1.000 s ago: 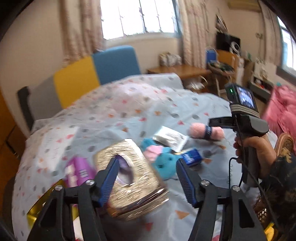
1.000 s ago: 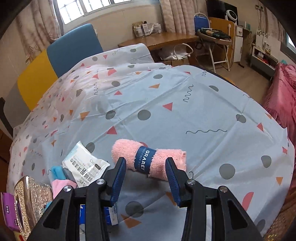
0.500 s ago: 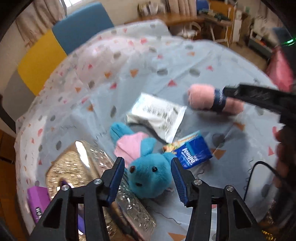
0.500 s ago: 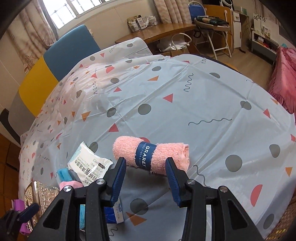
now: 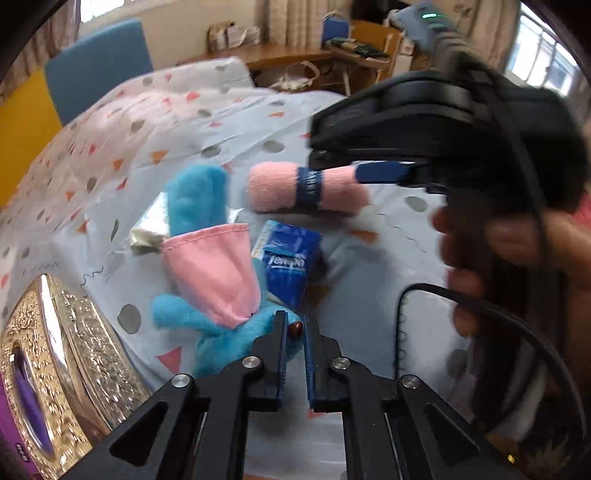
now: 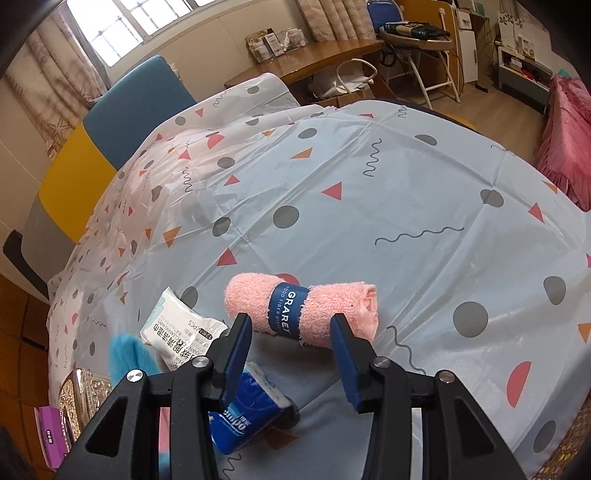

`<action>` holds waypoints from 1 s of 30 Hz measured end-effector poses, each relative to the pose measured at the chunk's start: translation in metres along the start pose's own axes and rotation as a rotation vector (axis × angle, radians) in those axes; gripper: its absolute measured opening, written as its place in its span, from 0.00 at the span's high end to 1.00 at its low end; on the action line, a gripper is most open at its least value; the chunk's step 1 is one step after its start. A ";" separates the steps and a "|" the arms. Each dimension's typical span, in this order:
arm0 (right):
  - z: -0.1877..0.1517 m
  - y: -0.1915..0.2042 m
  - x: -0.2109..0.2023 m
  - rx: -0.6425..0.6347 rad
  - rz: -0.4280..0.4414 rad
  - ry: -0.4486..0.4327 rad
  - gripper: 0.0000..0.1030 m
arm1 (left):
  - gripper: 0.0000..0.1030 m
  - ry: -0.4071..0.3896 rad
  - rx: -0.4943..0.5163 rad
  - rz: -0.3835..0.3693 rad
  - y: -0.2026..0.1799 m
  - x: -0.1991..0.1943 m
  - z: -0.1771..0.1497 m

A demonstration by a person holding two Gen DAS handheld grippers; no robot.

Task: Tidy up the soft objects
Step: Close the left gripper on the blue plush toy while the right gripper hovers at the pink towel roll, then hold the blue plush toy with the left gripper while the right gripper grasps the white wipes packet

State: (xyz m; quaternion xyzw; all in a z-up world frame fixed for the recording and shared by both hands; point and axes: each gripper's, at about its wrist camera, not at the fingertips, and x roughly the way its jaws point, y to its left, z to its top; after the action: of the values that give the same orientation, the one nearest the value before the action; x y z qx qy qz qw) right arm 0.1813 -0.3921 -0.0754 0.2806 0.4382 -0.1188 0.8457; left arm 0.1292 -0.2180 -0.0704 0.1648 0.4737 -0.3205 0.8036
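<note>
wide bare tablecloth (image 6: 369, 192) beyond rolled pink towel (image 6: 306, 310)

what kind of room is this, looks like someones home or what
Most likely a lived-in home, a bedroom or living room. A wooden desk cluttered with small items stands under a curtained window, a folding chair beside it, and a pink ruffled bedspread at the right edge.

On the tablecloth (image 6: 369, 206), the rolled towel (image 6: 303, 310) lies behind the tissue pack (image 6: 251, 417), wipes packet (image 6: 181, 339) to its left, plush toy (image 5: 218, 295) beside the ornate box (image 5: 59, 369).
</note>
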 end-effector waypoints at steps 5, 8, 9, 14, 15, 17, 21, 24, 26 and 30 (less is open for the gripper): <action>-0.001 0.000 0.001 0.002 0.000 0.004 0.57 | 0.88 -0.060 -0.077 0.050 0.022 -0.027 0.011; -0.001 -0.001 0.000 0.006 0.004 0.002 0.57 | 0.41 -0.040 -0.155 0.078 0.046 -0.030 0.022; -0.001 -0.002 0.000 0.011 0.008 0.002 0.57 | 0.32 -0.021 -0.226 0.081 0.056 -0.029 0.021; 0.000 -0.004 0.001 0.022 0.025 0.012 0.57 | 0.32 0.051 -0.322 0.082 0.059 -0.018 0.009; -0.001 -0.003 0.001 0.019 0.025 0.013 0.57 | 0.32 0.061 -0.309 0.082 0.054 -0.013 0.009; -0.001 -0.002 0.000 0.016 0.030 0.014 0.57 | 0.32 0.079 -0.296 0.090 0.048 -0.001 0.011; -0.002 -0.003 0.001 0.018 0.030 0.013 0.57 | 0.40 0.132 -0.280 0.103 0.041 0.030 0.012; -0.002 -0.001 0.003 0.006 0.029 0.020 0.57 | 0.54 0.112 -0.217 0.100 0.027 0.037 0.003; -0.002 0.001 0.003 -0.007 0.030 0.022 0.57 | 0.60 0.074 -0.178 0.098 0.018 0.030 -0.002; -0.003 0.008 0.003 -0.048 0.030 0.019 0.57 | 0.65 0.021 -0.187 0.089 0.016 0.008 -0.013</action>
State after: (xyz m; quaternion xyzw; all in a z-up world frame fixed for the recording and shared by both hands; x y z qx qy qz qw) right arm 0.1849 -0.3831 -0.0765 0.2679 0.4446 -0.0932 0.8496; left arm 0.1340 -0.2014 -0.0846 0.1133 0.5019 -0.2372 0.8240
